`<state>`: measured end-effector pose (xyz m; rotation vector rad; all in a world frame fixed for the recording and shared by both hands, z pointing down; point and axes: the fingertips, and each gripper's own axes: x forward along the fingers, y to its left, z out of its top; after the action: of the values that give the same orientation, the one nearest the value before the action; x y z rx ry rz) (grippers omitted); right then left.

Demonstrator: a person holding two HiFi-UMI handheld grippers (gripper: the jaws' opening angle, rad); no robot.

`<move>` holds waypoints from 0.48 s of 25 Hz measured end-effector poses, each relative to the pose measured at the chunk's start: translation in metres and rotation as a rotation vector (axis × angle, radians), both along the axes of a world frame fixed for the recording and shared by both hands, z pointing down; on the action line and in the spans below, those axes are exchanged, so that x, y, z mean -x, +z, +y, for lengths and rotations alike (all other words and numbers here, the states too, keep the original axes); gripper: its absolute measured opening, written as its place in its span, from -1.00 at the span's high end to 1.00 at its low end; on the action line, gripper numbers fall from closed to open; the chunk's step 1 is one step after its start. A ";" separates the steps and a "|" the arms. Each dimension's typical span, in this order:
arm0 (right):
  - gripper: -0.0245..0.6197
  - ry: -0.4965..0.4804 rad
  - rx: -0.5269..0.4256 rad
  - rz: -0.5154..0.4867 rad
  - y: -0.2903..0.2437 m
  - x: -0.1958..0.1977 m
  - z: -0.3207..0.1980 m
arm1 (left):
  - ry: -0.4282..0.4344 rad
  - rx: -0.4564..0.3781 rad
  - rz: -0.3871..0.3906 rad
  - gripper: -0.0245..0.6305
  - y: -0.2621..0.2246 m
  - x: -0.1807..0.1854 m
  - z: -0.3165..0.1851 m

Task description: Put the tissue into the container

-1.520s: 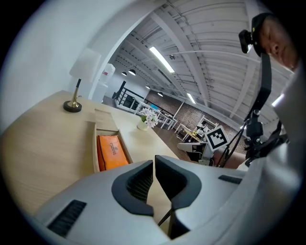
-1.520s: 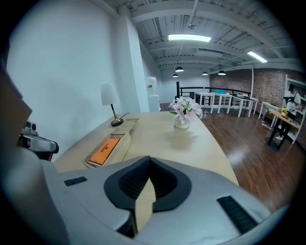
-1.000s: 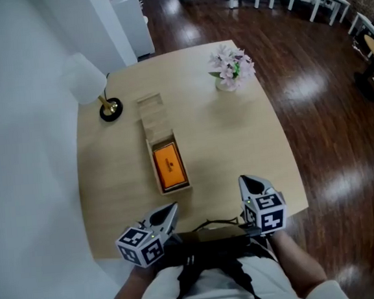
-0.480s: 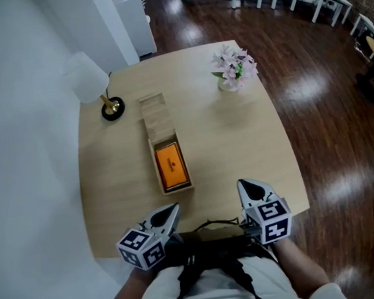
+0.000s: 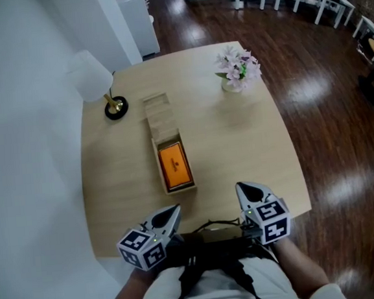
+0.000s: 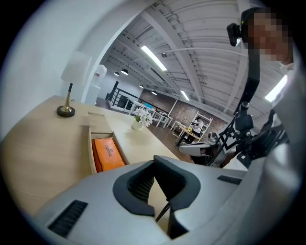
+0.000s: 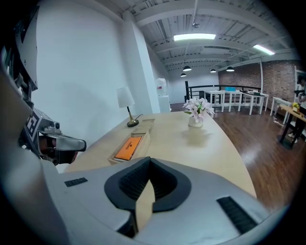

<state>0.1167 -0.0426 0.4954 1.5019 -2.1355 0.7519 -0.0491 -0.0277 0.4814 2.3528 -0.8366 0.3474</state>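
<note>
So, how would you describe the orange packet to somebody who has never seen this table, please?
On the light wooden table, find the long wooden box lying near the white-shaded lamp. The orange packet lies flat inside the box's open end, nearest the person; nothing else on the table is bright orange.

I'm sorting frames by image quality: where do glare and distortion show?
Head view: sharp, with glare patches on the dark floor; the table is evenly lit. Left gripper view: fisheye bending, black corners, a mosaic patch at upper right. Right gripper view: same fisheye curve, the ceiling light is blown out.
</note>
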 end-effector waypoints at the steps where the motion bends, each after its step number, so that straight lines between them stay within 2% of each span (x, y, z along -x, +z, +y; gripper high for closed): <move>1: 0.92 -0.002 0.002 0.000 0.000 0.001 0.000 | 0.006 0.003 -0.001 0.93 0.001 -0.001 0.001; 12: 0.92 -0.045 0.023 0.020 0.012 0.008 0.007 | 0.053 0.015 -0.022 0.93 0.008 -0.003 0.008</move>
<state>0.1084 -0.0356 0.5073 1.4394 -2.1314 0.7397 -0.0462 -0.0195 0.4897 2.3645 -0.7796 0.4008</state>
